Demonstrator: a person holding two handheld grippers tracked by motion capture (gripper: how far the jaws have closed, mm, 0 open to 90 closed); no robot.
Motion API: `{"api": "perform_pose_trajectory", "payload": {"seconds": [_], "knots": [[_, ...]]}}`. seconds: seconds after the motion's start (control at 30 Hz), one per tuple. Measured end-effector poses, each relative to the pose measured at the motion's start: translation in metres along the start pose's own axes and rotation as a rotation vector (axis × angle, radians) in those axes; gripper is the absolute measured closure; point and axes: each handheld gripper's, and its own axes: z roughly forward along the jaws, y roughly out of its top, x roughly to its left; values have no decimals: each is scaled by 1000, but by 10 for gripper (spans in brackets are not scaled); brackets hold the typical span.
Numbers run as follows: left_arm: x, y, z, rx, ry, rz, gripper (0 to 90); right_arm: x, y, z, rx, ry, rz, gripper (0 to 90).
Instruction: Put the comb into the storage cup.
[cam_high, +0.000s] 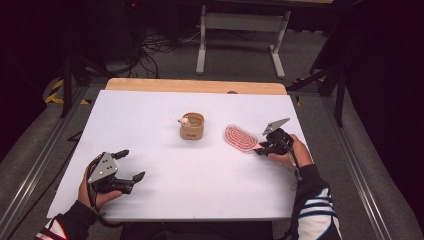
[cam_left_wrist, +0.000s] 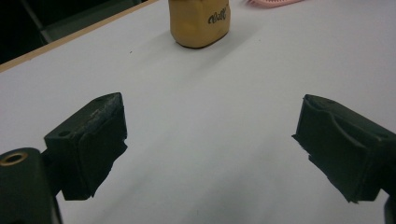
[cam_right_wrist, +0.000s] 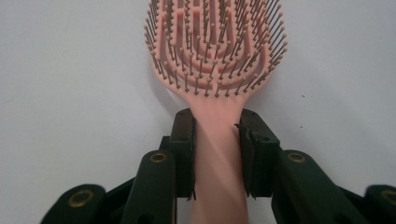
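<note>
Sensibly, the right gripper (cam_right_wrist: 217, 156) clamps the pink hairbrush (cam_right_wrist: 215, 51) squarely by its handle, best lifted level, while the left gripper (cam_high: 129, 166) rests wide open, empty.

- Bright, even overhead light on the white table (cam_high: 200, 165); dark surroundings.
- Soft shadows, no glare.
- High view slightly grainy; close jaws mildly soft.

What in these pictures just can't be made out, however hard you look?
- Inside of the tan cup: high view too small; top cropped in the left gripper view.
- Pink hairbrush handle end: right gripper view, hidden below the right gripper.
- Cup's lettering: blurred.
</note>
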Motion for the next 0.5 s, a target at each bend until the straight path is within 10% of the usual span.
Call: {"api": "perform_pose_trajectory", "payload": {"seconds": [0.5], "knots": [[1,0,-1,1,1,1,102,4,-11,-7,-85,-21,27,697]]}}
